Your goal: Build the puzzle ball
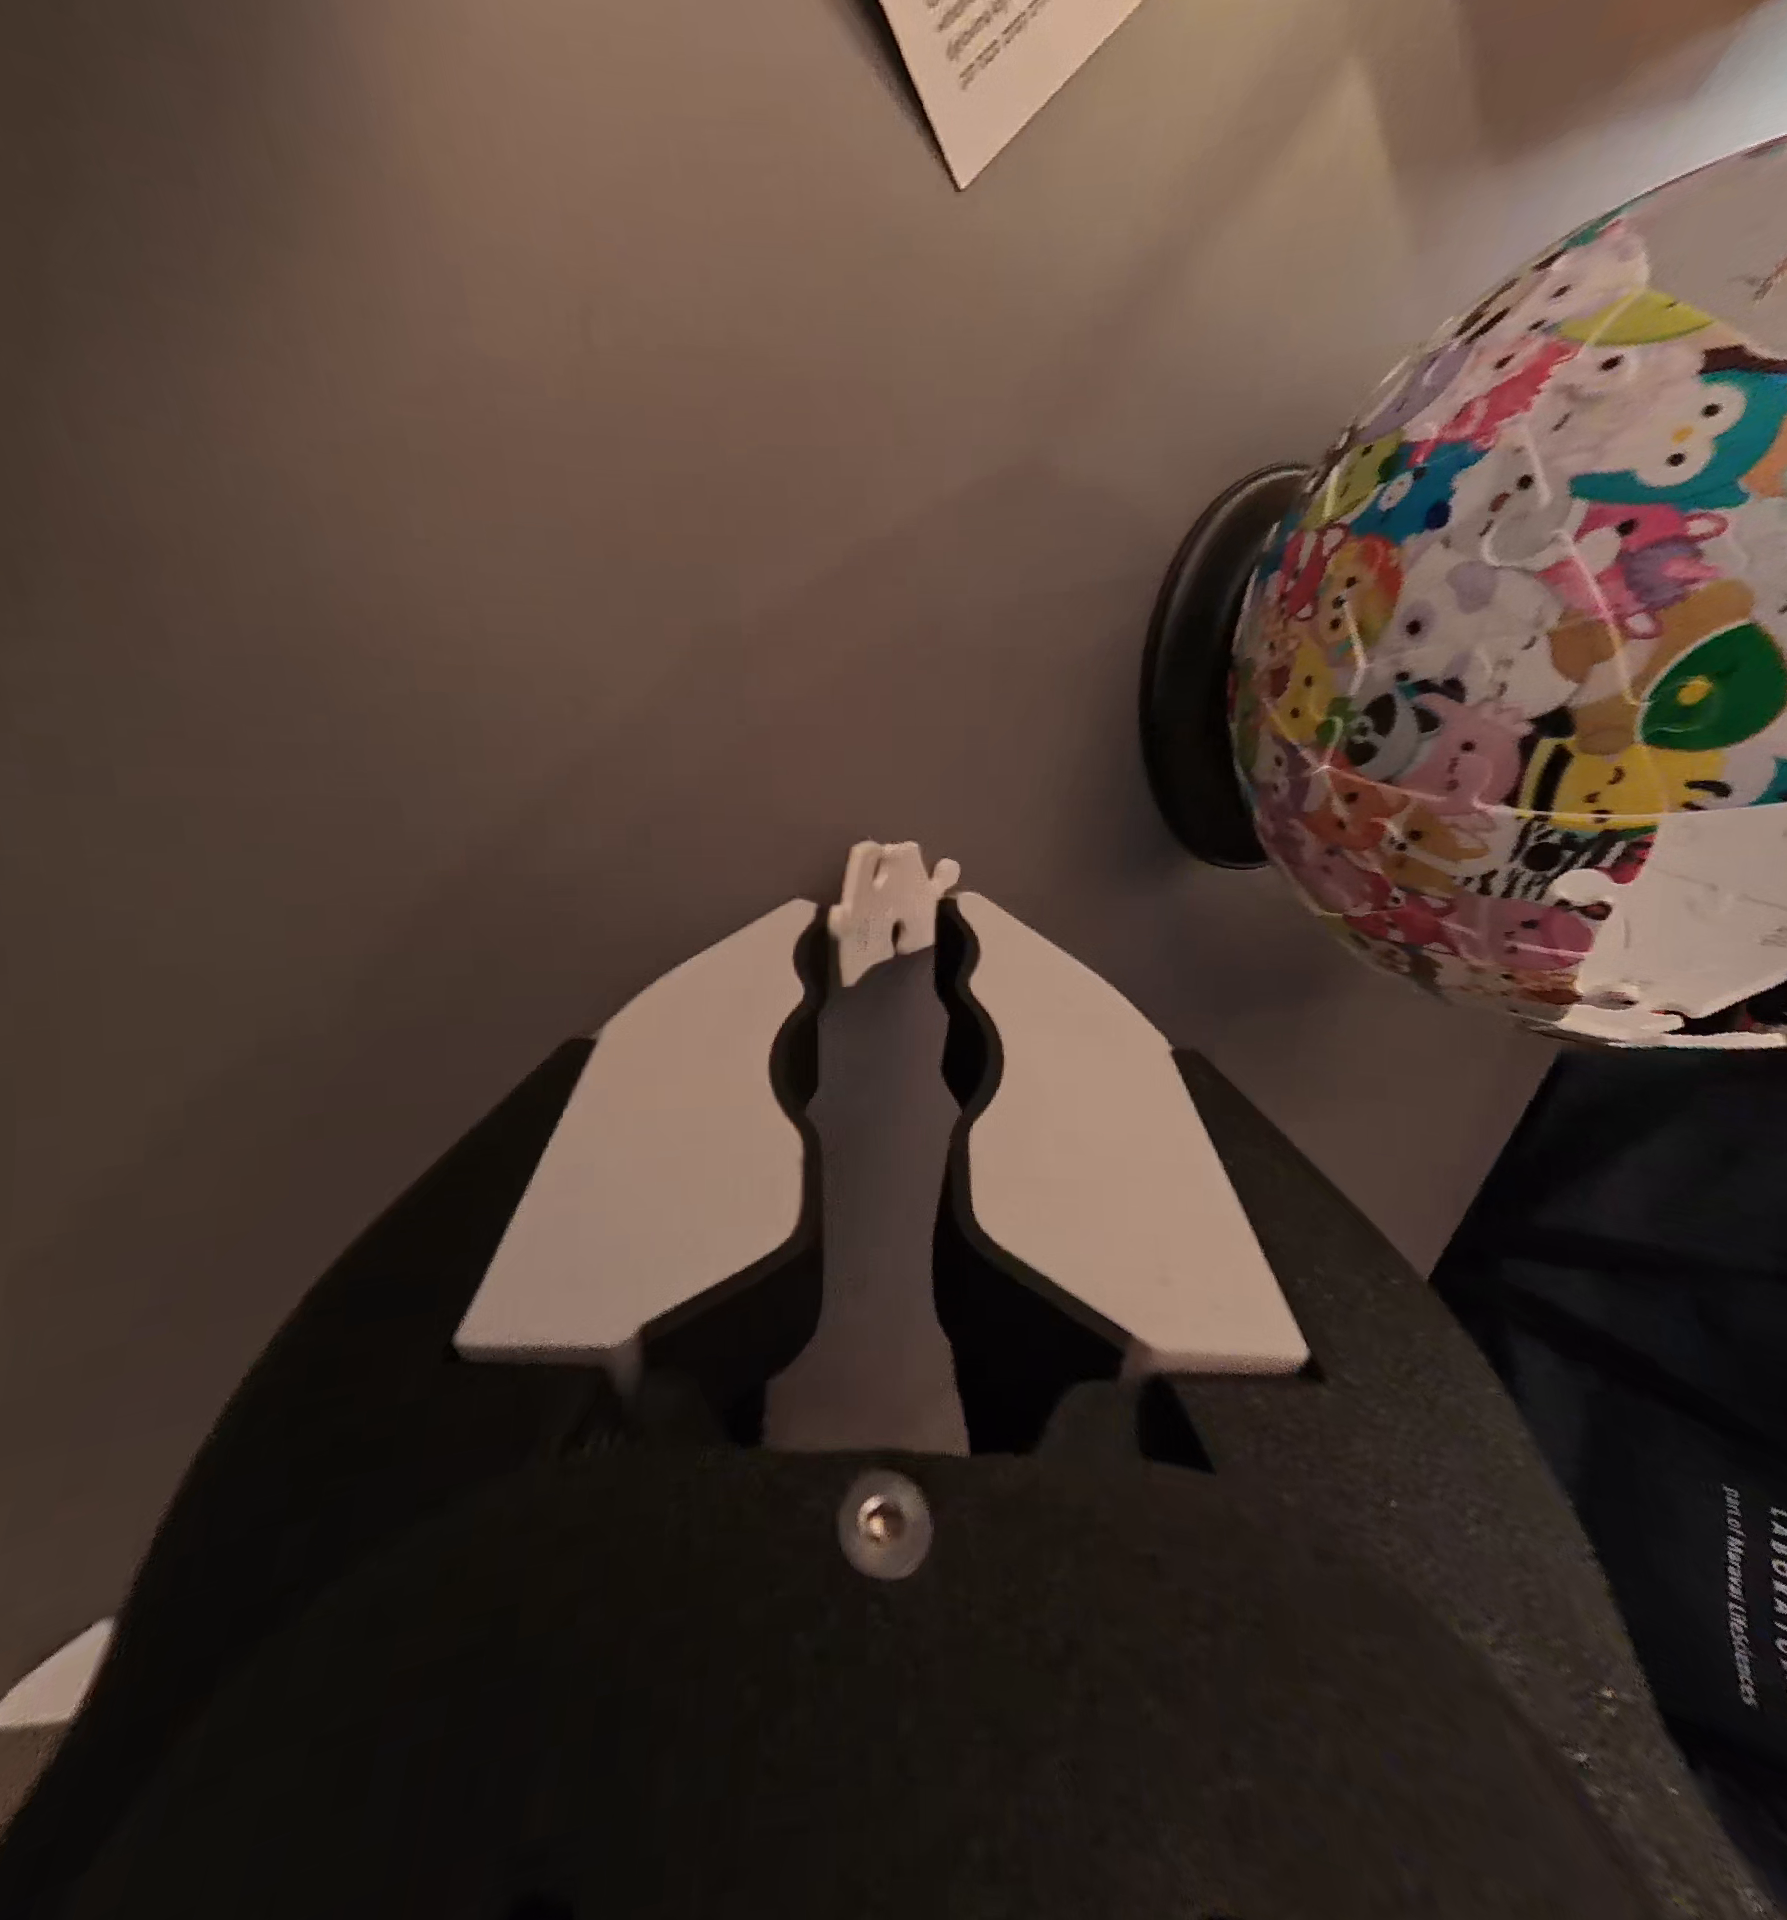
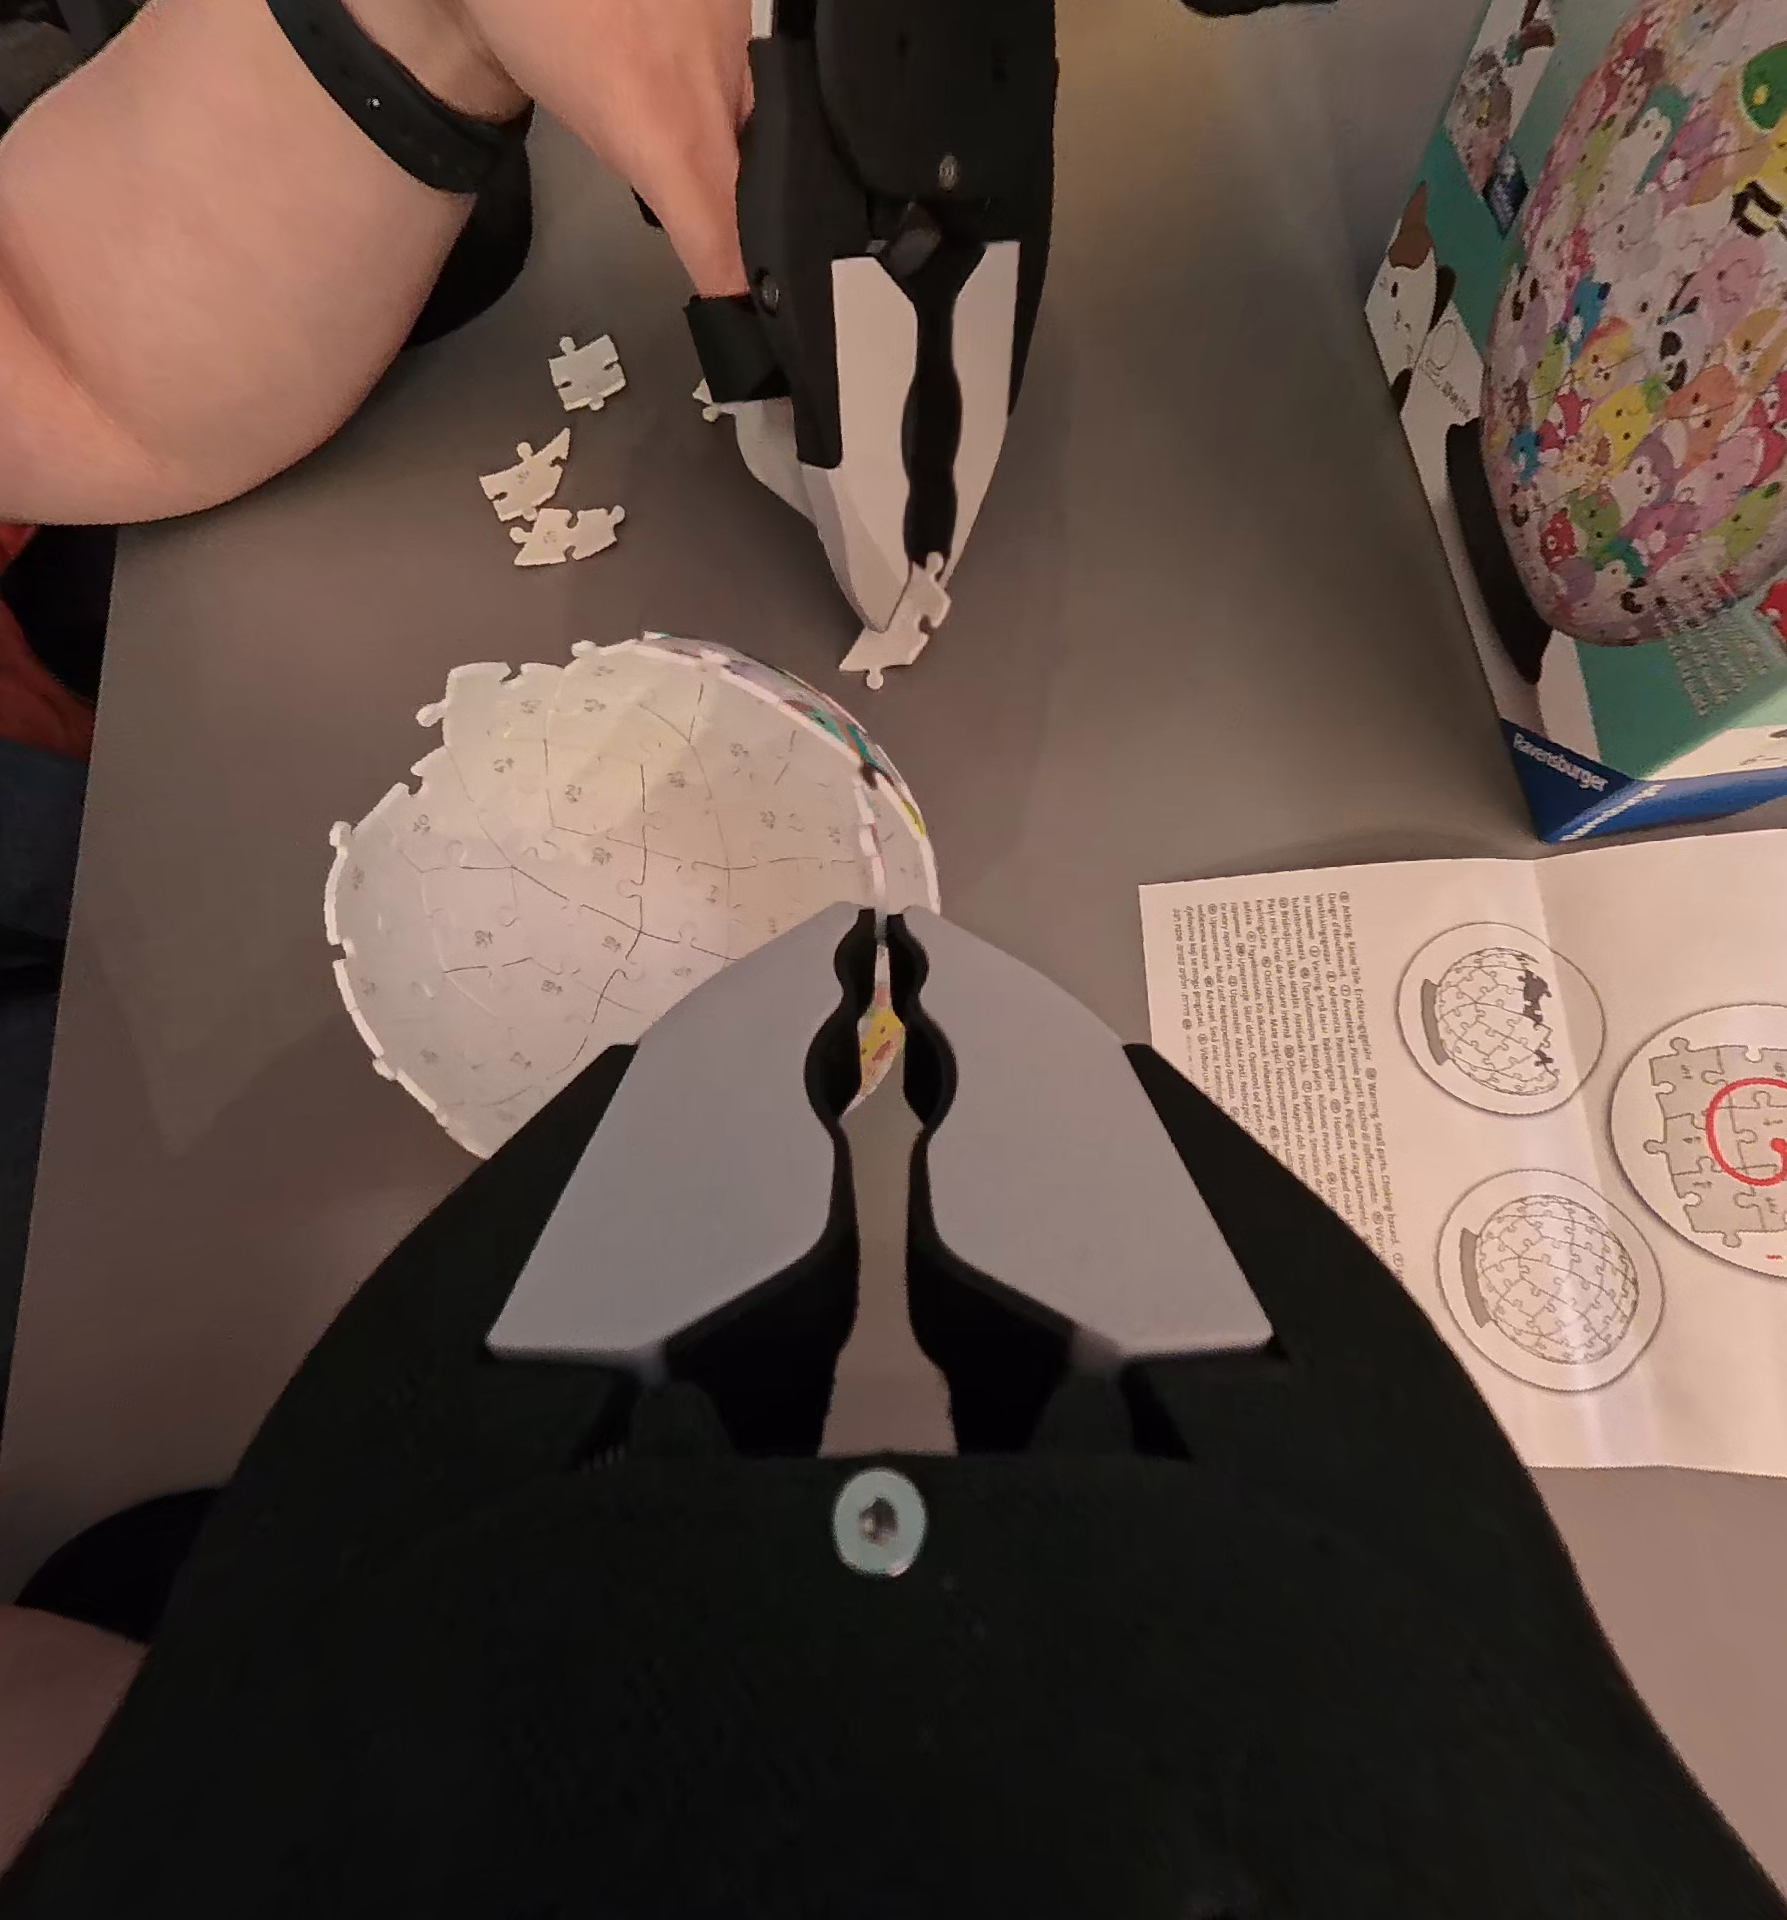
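The half-built puzzle ball [image 2: 598, 852] lies tilted on the grey table [image 2: 1159, 644], its white numbered inside facing me. My right gripper [image 2: 881, 923] is shut on its near right rim. In the left wrist view the ball's colourful outside [image 1: 1554, 644] shows at the right, with a black round base [image 1: 1195, 675] on it. My left gripper [image 1: 884, 909] is shut on a white puzzle piece [image 1: 873, 883] and points down at the table. In the right wrist view that gripper [image 2: 904, 608] holds the piece [image 2: 904, 629] just beyond the ball's upper right edge, apart from it.
Three loose white pieces [image 2: 556, 488] lie at the back left, by a person's forearm [image 2: 193, 291]. The puzzle box [image 2: 1647, 436] stands at the back right. An open instruction sheet [image 2: 1491, 1143] lies in front of it and also shows in the left wrist view [image 1: 1003, 73]. A dark bag [image 1: 1647, 1403] is lower right. The tips of one gripper are about 15 cm away from the tips of the other.
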The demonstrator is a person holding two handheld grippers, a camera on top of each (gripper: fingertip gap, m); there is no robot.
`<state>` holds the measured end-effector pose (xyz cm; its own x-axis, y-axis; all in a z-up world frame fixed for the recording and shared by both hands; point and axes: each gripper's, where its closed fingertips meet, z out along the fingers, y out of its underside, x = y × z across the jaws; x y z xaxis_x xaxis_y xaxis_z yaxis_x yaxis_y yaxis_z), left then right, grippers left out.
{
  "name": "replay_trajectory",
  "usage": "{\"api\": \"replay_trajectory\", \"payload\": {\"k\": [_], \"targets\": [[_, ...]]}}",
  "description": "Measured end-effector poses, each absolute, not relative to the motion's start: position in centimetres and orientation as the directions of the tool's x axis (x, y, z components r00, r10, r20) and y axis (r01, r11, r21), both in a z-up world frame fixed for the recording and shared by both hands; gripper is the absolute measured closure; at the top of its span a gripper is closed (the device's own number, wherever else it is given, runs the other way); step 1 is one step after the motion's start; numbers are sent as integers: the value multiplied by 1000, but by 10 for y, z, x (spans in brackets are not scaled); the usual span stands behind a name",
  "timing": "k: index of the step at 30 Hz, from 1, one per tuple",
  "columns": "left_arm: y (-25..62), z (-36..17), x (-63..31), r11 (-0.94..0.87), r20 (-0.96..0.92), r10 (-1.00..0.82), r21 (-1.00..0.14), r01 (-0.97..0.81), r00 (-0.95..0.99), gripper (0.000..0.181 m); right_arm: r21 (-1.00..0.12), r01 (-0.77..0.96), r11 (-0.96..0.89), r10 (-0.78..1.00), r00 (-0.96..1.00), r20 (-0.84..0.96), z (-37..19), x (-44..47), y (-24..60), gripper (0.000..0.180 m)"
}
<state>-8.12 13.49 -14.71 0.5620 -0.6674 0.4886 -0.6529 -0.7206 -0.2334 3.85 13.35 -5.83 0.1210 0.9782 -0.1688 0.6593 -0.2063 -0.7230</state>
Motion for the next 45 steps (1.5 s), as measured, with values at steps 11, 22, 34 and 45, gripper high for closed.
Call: {"api": "replay_trajectory", "payload": {"k": [11,22,34,45], "targets": [[153,-57,-71,-552,122,-795,-551,-626,594,139,-712,679,-182,983,150,-108,-59,38,133,177],[143,-12,19,-39,-171,-927,-841,-540,333,138,-752,638,-168,982,172,-74,-49,37,137,177],[133,-27,32,-58,-97,-968,-813,-579,232,158,-793,595,-131,981,192,-17,-39,35,136,177],[125,-35,37,-32,-98,-978,-798,-601,182,179,-796,589,-138,983,181,-36,-39,40,129,176]]}}
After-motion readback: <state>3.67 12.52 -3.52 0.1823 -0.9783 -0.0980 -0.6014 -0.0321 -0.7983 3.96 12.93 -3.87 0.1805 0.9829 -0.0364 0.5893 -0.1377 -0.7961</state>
